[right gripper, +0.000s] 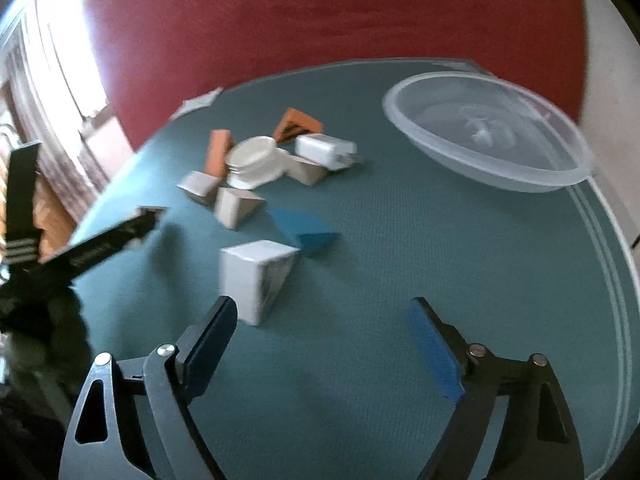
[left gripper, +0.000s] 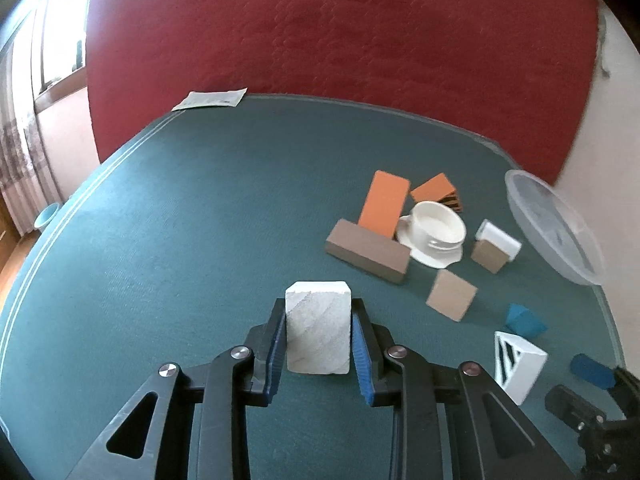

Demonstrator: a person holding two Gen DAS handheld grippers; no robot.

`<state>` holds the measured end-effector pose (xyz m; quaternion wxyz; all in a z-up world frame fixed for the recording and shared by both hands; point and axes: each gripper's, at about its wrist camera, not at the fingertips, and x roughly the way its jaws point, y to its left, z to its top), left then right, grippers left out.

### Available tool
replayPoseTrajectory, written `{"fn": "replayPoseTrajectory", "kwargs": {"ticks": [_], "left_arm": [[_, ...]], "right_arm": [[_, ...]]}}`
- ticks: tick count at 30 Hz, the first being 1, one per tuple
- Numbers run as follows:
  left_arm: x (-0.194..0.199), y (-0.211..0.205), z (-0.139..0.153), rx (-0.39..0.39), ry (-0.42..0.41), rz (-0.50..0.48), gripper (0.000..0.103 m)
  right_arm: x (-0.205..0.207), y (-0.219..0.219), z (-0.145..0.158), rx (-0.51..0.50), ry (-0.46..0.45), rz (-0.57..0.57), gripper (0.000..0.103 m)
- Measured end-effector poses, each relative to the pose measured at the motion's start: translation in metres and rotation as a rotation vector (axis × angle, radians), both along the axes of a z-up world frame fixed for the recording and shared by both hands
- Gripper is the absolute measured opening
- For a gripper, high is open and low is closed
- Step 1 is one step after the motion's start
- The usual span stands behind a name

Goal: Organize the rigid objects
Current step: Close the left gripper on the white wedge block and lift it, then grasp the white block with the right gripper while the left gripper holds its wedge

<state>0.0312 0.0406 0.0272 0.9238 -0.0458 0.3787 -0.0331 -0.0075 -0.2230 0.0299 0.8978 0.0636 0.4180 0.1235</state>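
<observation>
My left gripper (left gripper: pixel 319 306) is shut on a white marbled block (left gripper: pixel 318 332), held upright above the green tablecloth (left gripper: pixel 200 220). Farther right lies a cluster: an orange slab (left gripper: pixel 384 204), a long brown block (left gripper: pixel 368 250), a tan block (left gripper: pixel 452 294) and a white cup on a saucer (left gripper: pixel 438 232). My right gripper (right gripper: pixel 322 304) stands open over bare cloth with nothing between its fingers. A white striped wedge (right gripper: pixel 256 276) stands just beyond its left finger, with a blue wedge (right gripper: pixel 304 226) behind that. A clear plastic bowl (right gripper: pixel 488 132) sits at the back right.
A white plug-like piece (right gripper: pixel 326 148) and an orange wedge (right gripper: pixel 298 122) lie beyond the cup. A paper slip (left gripper: pixel 210 99) rests at the table's far edge, against a red backing. The table's rim curves close on the right (right gripper: pixel 616 280). A window is at the left.
</observation>
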Motion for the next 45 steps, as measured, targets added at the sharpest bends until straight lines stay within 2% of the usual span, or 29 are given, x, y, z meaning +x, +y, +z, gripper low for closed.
{"fn": "replayPoseTrajectory", "kwargs": {"ticks": [4,6,8,13,15,20,26,32,38,45], "left_arm": [[-0.003,-0.002,0.004,-0.003,-0.007,-0.01,0.031],[-0.005,-0.003,0.005,-0.003,-0.01,-0.014,0.031],[-0.006,-0.004,0.007,-0.004,-0.012,-0.012,0.031],[-0.008,-0.002,0.009,-0.012,-0.018,-0.004,0.031],[-0.008,-0.002,0.009,-0.015,-0.02,-0.007,0.031],[-0.011,-0.003,0.01,-0.02,-0.02,-0.014,0.031],[-0.012,-0.008,0.015,-0.022,-0.023,-0.014,0.031],[-0.013,-0.022,0.02,-0.016,-0.028,-0.039,0.031],[-0.014,-0.038,0.029,-0.007,-0.049,-0.069,0.031],[-0.014,-0.046,0.034,-0.007,-0.06,-0.086,0.031]], "right_arm": [[0.0,0.017,0.003,0.017,0.001,0.046,0.072],[0.005,0.028,-0.002,0.0,0.014,0.059,0.061],[0.01,0.035,-0.004,0.0,0.026,0.073,0.059],[0.017,0.056,-0.005,-0.082,-0.002,0.075,0.049],[0.015,0.063,-0.007,-0.124,-0.018,0.074,0.041],[0.006,0.065,-0.005,-0.152,-0.045,0.091,0.038],[-0.008,0.042,0.018,-0.059,-0.086,0.099,0.033],[-0.001,0.002,0.04,-0.023,-0.145,-0.017,0.031],[0.005,-0.038,0.05,0.025,-0.146,-0.105,0.028],[0.002,-0.017,0.027,0.074,-0.056,0.023,0.033]]}}
